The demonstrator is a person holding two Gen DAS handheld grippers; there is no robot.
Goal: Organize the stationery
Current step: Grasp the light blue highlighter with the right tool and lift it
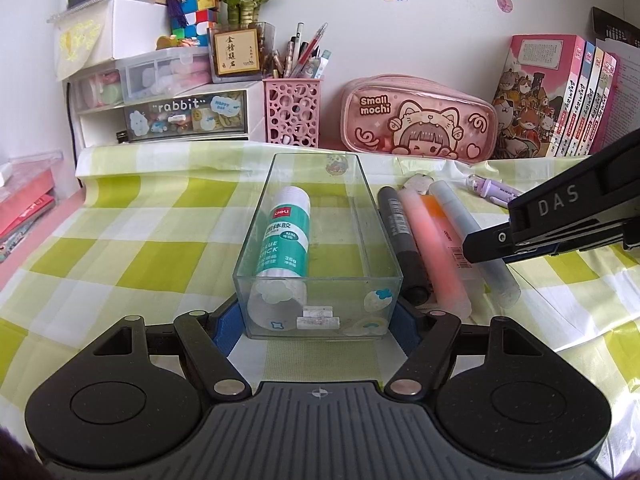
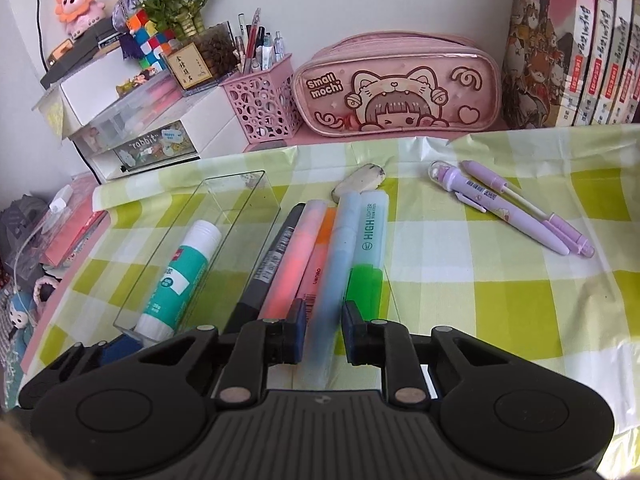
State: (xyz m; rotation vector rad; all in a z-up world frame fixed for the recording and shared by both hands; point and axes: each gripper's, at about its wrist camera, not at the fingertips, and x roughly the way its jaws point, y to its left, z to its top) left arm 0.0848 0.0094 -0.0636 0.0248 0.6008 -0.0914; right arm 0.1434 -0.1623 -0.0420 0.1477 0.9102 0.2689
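A clear tray (image 1: 360, 216) holds a green-and-white glue stick (image 1: 284, 236). My left gripper (image 1: 316, 324) is shut on the tray's near end, a blue pad on each side wall. Right of the tray lie a black marker (image 2: 272, 264), a pink highlighter (image 2: 296, 260), an orange one (image 2: 320, 256), a pale blue highlighter (image 2: 340, 240) and a green highlighter (image 2: 368, 264), side by side. My right gripper (image 2: 324, 332) straddles the near end of the pale blue highlighter, its pads close to the sides with thin gaps showing. An eraser (image 2: 360, 184) and two purple pens (image 2: 508, 208) lie further off.
Along the wall stand a pink pencil case (image 2: 396, 88), a pink pen holder (image 2: 264, 108) with several pens, a white drawer unit (image 1: 168, 116) and a row of books (image 2: 580, 48). The green checked cloth (image 2: 500, 312) lies bare right of the highlighters.
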